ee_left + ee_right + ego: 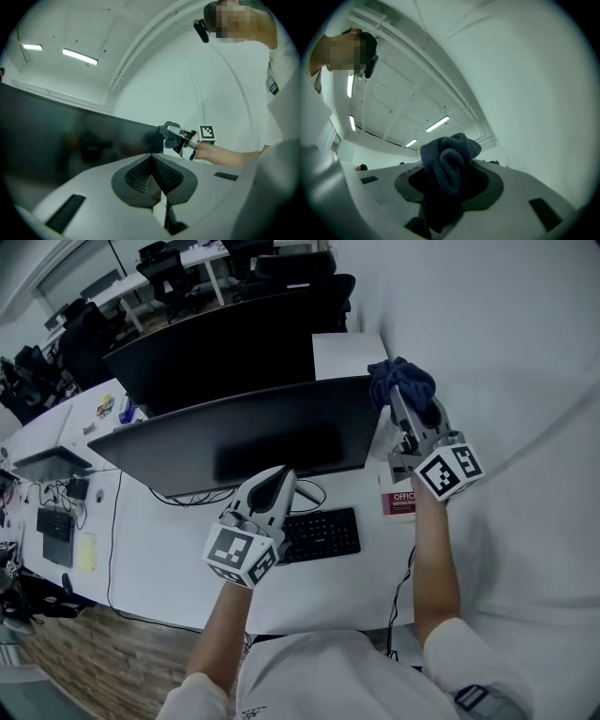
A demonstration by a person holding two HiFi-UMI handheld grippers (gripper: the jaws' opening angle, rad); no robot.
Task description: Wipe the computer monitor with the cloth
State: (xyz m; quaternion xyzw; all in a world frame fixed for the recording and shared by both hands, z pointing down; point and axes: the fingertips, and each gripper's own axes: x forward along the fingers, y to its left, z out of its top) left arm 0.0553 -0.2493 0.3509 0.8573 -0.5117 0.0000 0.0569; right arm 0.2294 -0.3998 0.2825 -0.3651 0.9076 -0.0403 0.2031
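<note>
The cloth [449, 161], dark blue and bunched, is pinched between the jaws of the right tool [447, 183], and a rounded fold of it bulges out past the tips. In the head view the cloth [401, 381] is seen at the far end of the right tool [403, 404], set against the upper right corner of the monitor [244, 442]. From the left gripper view the cloth [169, 136] is seen at the edge of the monitor [70, 136], ahead of and to the right of the left tool [153, 176].

The right tool is held tilted forward and slightly leftward, with its marker cube [448, 471] nearest the person. The right forearm [437, 559] is stretched almost straight ahead behind it, bare up to a white sleeve [469, 652].

The jaws of the left tool [278, 479] are pressed together with nothing between them. The tips are pointed at the lower edge of the dark screen. The left forearm [225, 634] is angled forward and a little to the right.

A black keyboard [319, 533] lies just right of the left tool on the white surface [347, 592]. A box [398, 501] with a red label stands directly below the right tool. A second monitor [216, 357] stands beyond the first.
</note>
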